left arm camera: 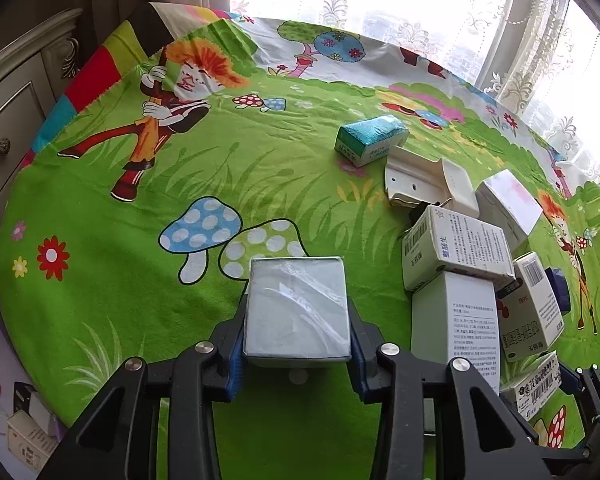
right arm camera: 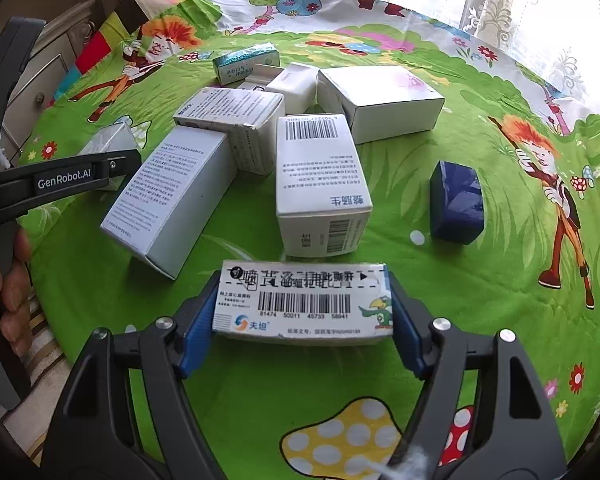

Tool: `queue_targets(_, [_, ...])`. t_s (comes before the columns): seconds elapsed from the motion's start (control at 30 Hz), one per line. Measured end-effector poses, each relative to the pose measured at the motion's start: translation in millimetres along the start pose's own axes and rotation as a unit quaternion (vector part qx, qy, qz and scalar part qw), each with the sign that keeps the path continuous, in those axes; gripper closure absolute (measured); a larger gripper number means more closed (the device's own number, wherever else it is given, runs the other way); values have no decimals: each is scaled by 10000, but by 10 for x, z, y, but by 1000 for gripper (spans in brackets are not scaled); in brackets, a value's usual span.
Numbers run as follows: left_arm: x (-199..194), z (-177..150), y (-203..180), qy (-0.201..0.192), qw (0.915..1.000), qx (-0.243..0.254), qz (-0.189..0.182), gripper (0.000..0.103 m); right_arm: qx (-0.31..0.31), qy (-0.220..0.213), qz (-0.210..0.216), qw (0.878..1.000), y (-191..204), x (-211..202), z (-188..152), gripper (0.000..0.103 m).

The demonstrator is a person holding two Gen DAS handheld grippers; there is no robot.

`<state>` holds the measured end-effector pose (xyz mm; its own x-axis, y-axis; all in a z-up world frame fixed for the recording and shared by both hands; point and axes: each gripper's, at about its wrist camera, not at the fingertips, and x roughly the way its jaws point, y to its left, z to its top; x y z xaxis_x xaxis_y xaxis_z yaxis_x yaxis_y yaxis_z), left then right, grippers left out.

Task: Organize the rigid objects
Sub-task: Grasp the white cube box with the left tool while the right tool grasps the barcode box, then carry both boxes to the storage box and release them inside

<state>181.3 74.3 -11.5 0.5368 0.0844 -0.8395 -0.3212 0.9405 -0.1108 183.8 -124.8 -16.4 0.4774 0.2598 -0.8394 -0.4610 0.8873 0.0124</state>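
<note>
My left gripper (left arm camera: 298, 320) is shut on a small grey-white box in clear wrap (left arm camera: 298, 304), its blue pads pressed on both sides, just over the green cartoon tablecloth (left arm camera: 100, 280). In the right wrist view that same gripper (right arm camera: 112, 168) reaches in from the left, its box (right arm camera: 108, 140) partly hidden behind a finger. My right gripper (right arm camera: 302, 312) is shut on a white medicine box (right arm camera: 300, 300) printed with a barcode and a green parrot, held crosswise low over the cloth. In the left wrist view this box (left arm camera: 538, 386) shows at the lower right edge.
Several boxes crowd the table's middle: a long grey-white one (right arm camera: 168, 200), a barcode carton (right arm camera: 320, 184), a big white box (right arm camera: 380, 100), a teal box (right arm camera: 246, 62), a dark blue box (right arm camera: 456, 204). A cabinet (left arm camera: 12, 100) stands left; a person's hand (right arm camera: 4, 288) holds the left gripper.
</note>
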Motion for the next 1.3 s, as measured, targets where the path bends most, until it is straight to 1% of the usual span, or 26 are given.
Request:
queue_targets(0.27, [-143,-107,141,-3,9997,-202,-126,62,93,-43,-5,9999,-16,-27,-36,25])
queue_targets(0.6, [-460,-247,310,-186,9992,-315,-186,62,361,-124,110,9992,-52,-156,-106,25])
queue_targets(0.97, [-795,-436,535,-322,9981,-445,-274,62,268,-347,180,9989,148,-458,-156,25])
queue_targets(1.3, [-1051,-634,855,-414,9963,-693,-296,62,111,-504,476,9975,457,-738,-190,25])
